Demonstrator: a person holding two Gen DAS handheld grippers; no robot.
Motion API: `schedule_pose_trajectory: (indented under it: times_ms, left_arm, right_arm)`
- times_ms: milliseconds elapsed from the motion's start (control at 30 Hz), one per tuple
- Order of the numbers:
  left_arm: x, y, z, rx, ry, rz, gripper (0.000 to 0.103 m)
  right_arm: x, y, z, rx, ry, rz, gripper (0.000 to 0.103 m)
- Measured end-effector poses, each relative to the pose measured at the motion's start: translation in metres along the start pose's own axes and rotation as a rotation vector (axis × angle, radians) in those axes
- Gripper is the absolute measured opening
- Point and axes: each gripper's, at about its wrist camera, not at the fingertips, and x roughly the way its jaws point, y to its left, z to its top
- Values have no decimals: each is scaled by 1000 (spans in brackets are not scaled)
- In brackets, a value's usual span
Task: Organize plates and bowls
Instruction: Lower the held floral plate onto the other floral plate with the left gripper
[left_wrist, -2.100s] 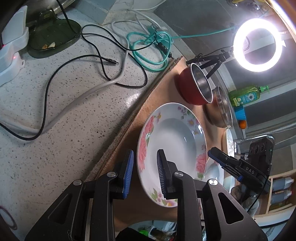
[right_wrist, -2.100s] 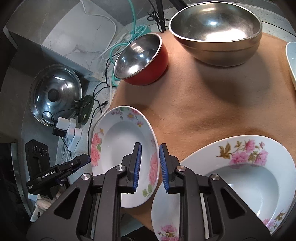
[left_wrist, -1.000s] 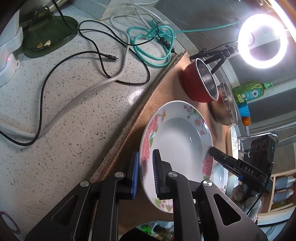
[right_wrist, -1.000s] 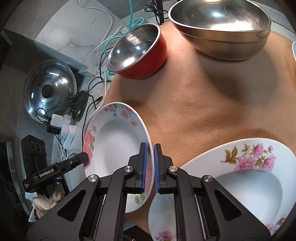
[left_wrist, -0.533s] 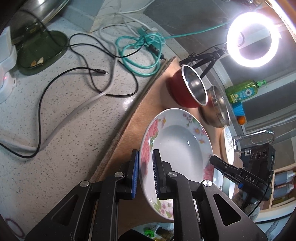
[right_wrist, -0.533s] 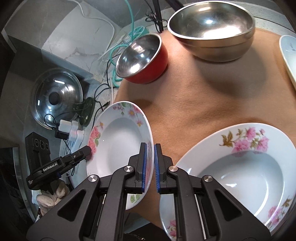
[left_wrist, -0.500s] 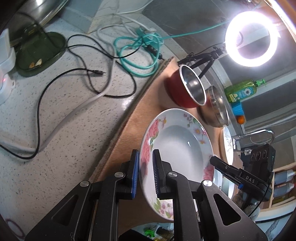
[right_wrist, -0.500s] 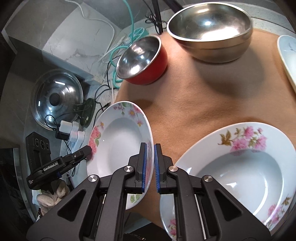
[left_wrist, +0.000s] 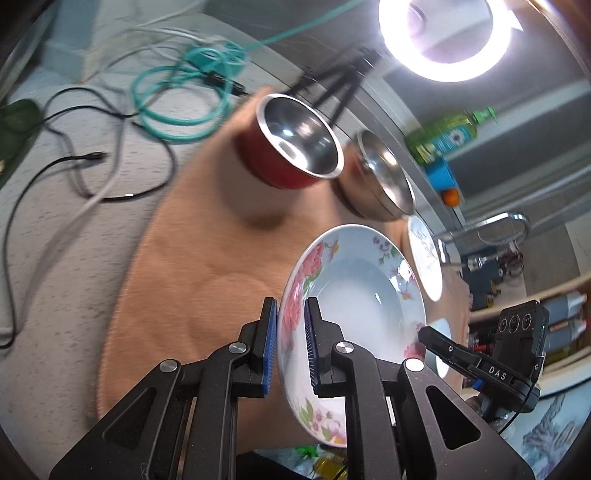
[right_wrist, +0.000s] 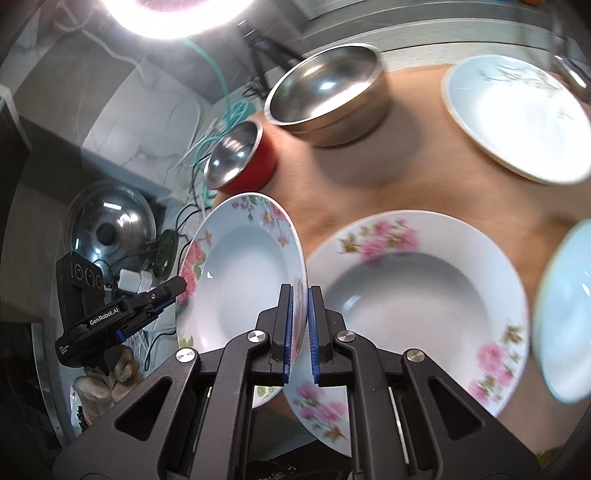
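Jaws of both grippers clamp one empty floral plate (left_wrist: 354, 295); steel bowls (right_wrist: 325, 92) empty.

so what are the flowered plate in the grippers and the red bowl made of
Flowered plate: looks like glazed ceramic or porcelain, glossy white with printed pink flowers and sharp highlights; melamine can't be ruled out. Red bowl: mirror-bright metal inside, likely stainless steel, with a red coated or plastic outer shell.

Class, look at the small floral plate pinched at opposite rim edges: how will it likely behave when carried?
The small floral plate looks glazed, so it may slip in the left claw and right claw. Probably rigid and breakable if dropped.
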Motion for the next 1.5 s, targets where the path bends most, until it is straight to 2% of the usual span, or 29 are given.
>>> schedule_pose_trajectory:
  times_ms: [367, 767, 1500]
  left_arm:
    - [40, -46, -2, 121, 98, -38, 13]
    - [72, -74, -10, 216, 182, -26, 13]
    - [86, -89, -19, 321, 203, 54, 13]
  right_arm:
    - [-39, -45, -29, 117, -63, -63, 8]
    - [-55, -85, -60, 225, -82, -104, 8]
    - [-51, -95, -72, 261, -62, -131, 8]
